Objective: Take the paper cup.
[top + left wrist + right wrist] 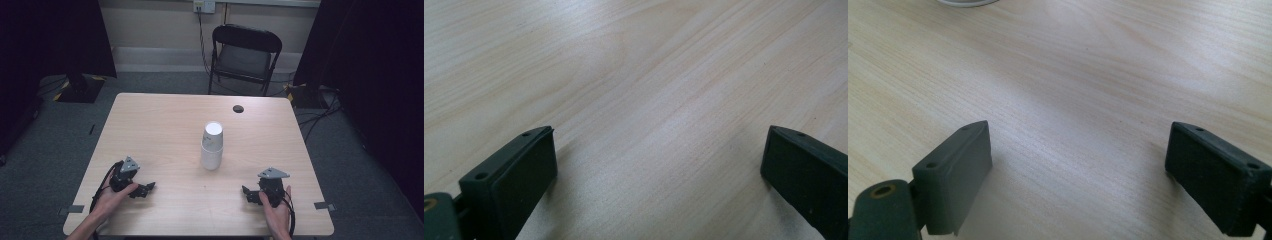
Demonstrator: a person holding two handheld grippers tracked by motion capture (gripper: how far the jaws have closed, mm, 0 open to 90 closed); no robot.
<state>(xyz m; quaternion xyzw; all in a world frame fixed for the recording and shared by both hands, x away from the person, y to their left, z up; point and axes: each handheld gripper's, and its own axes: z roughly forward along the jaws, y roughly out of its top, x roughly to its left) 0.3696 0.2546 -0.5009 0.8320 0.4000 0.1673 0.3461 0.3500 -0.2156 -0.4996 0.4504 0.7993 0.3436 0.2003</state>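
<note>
Both hands rest low at the near table (165, 120) edge, looks like a ready pose: left gripper (145, 190) and right gripper (248, 194) each have jaws spread wide, nothing between them. Stacked paper cups (212, 145) stand mid-table, between the two, well ahead, untouched.

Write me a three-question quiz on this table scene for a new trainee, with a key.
1. True or false: the left gripper is shut on a cup.
2. What stands at the middle of the table?
A. a stack of white paper cups
B. a glass bottle
C. a metal bowl
3. Fill in: beyond the far edge of the table stands a black folding ____.

Key
1. False: both the left gripper and the right gripper rest open on the wood, holding nothing.
2. A: the stack of white paper cups, upside down.
3. chair.
</note>
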